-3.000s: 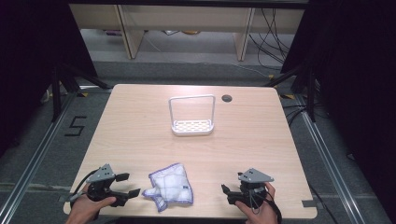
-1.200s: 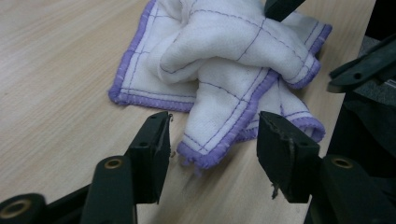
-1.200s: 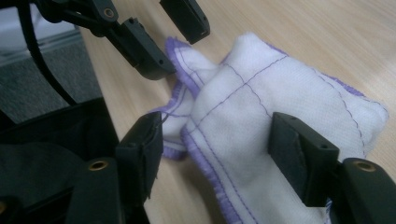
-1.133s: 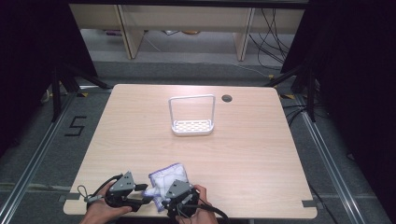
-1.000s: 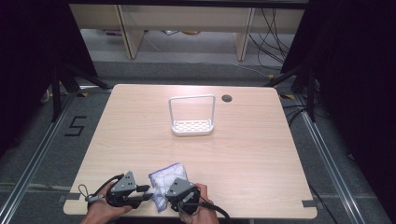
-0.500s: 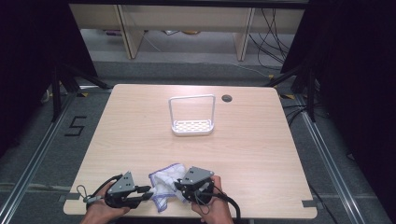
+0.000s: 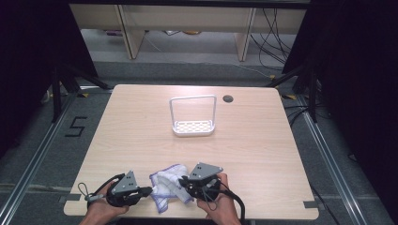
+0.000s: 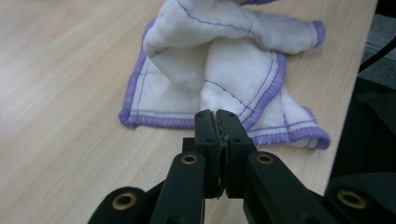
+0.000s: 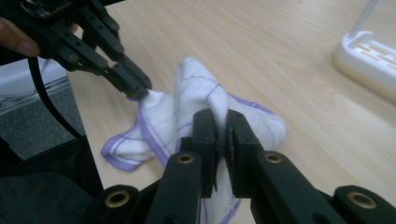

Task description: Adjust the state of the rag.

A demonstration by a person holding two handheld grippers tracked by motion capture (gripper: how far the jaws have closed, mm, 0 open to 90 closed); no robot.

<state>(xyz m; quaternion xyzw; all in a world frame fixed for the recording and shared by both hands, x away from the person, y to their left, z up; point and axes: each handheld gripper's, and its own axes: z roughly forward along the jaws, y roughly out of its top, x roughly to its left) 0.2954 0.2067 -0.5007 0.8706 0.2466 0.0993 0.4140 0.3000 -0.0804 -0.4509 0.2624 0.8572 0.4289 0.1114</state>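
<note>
both grippers — left gripper (image 7: 146, 191), right gripper (image 7: 184, 182) — clamped on a white cloth (image 7: 168, 185); uneven pulling could slip a thin pinch free.

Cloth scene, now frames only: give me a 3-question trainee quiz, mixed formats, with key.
1. True or false: the right gripper is shut on a raised fold of the cloth.
2. Multiple choice: where does the white rack stand relative to the cloth? A) touching it B) farther up the table, apart from it C) under it
3. Fill in: the cloth's hem is stitched in ____.

Key
1. True; the fold runs between its jaws in the right gripper view.
2. B.
3. Purple. The left gripper pinches that hem at the cloth's edge.
</note>
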